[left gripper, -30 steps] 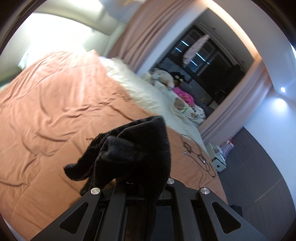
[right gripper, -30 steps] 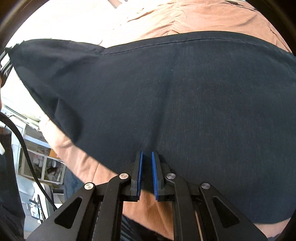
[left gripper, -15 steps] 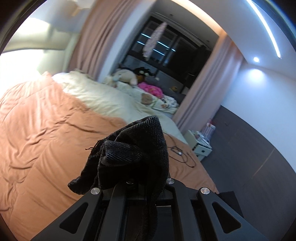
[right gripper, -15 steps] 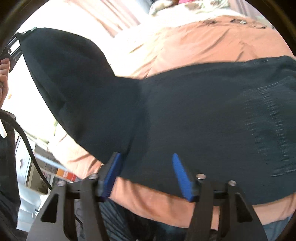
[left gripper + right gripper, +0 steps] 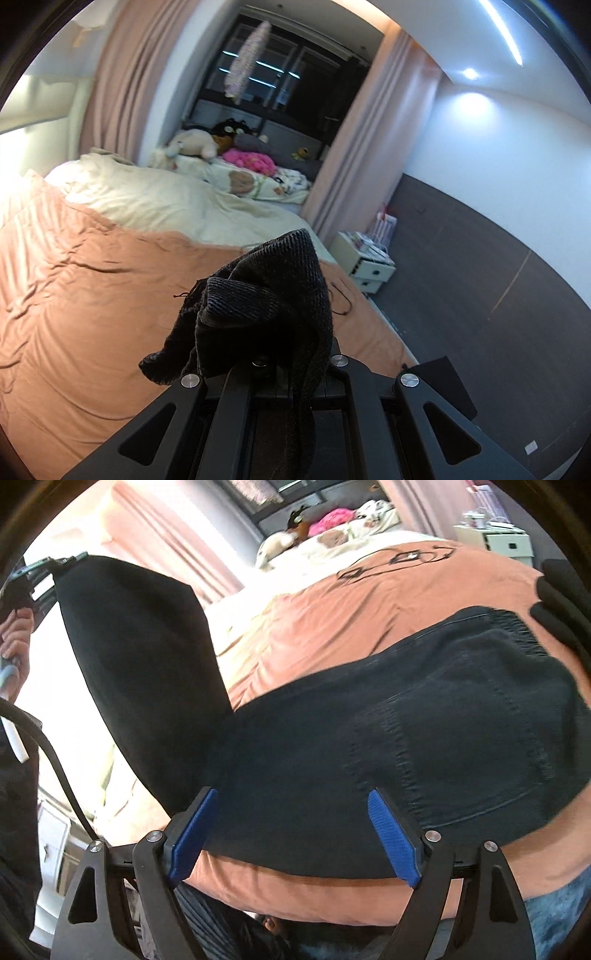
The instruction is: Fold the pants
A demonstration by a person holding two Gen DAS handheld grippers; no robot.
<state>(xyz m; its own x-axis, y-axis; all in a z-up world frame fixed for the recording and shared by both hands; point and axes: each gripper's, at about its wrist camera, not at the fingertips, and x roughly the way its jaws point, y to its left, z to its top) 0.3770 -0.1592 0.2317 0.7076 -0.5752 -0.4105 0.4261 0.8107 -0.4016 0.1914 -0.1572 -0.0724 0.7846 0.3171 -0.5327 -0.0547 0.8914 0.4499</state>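
Observation:
The black pants lie with waistband and back pocket flat on the orange bedspread. One leg is lifted up to the left, where my left gripper holds its end. In the left wrist view that gripper is shut on the bunched hem, which hides the fingertips. My right gripper hovers over the near edge of the pants, its jaws opening wide. Its blue pads press on nothing.
A cream blanket, stuffed toys and pink cloth lie at the bed's far end. A black cable rests on the bedspread. A white nightstand stands beside the bed. A person's hand grips the left gripper's handle.
The right gripper has let go of the pants and its jaws have spread wide. The left gripper has carried the leg end up and across the bed, still shut on it.

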